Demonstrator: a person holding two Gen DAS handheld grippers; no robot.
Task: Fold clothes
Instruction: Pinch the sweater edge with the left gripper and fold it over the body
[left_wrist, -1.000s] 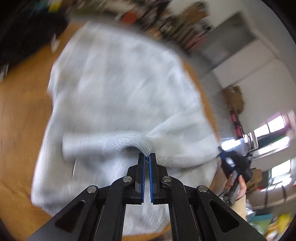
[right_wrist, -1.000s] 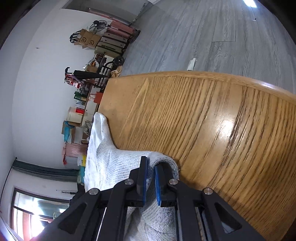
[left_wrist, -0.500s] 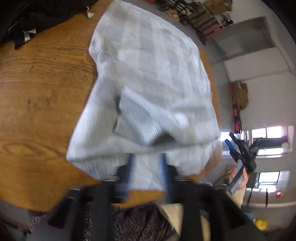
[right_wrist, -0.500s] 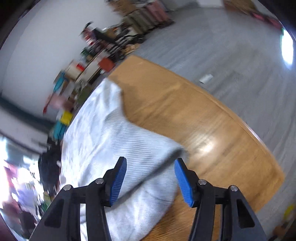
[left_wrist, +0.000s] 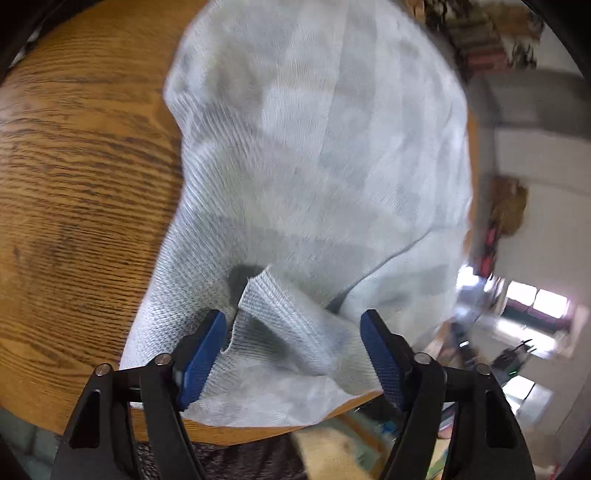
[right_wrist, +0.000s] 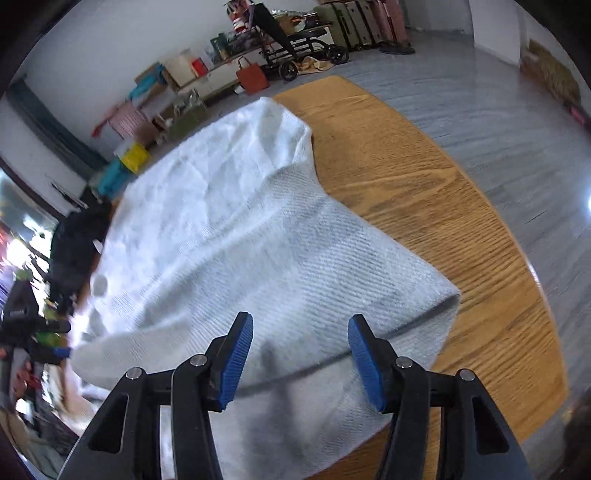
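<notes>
A white knitted garment (left_wrist: 314, 155) lies spread on a round wooden table (left_wrist: 74, 192), partly folded over itself. My left gripper (left_wrist: 293, 354) hovers open above a ribbed, creased flap (left_wrist: 280, 317) near the table's front edge; its blue pads do not press the cloth. In the right wrist view the same garment (right_wrist: 229, 229) shows a folded edge (right_wrist: 424, 317) near its right side. My right gripper (right_wrist: 301, 358) is open just above that fold, with nothing held between its fingers.
A dark garment (right_wrist: 77, 243) lies at the table's far left in the right wrist view. Bare wood (right_wrist: 461, 221) stretches to the right of the white garment. Beyond the table is grey floor (right_wrist: 517, 122) and clutter with a cart (right_wrist: 295, 48) along the wall.
Both grippers were shut on the garment's edge a second ago and have let go and opened. Both have pulled back from the cloth, which now lies folded on the table.
</notes>
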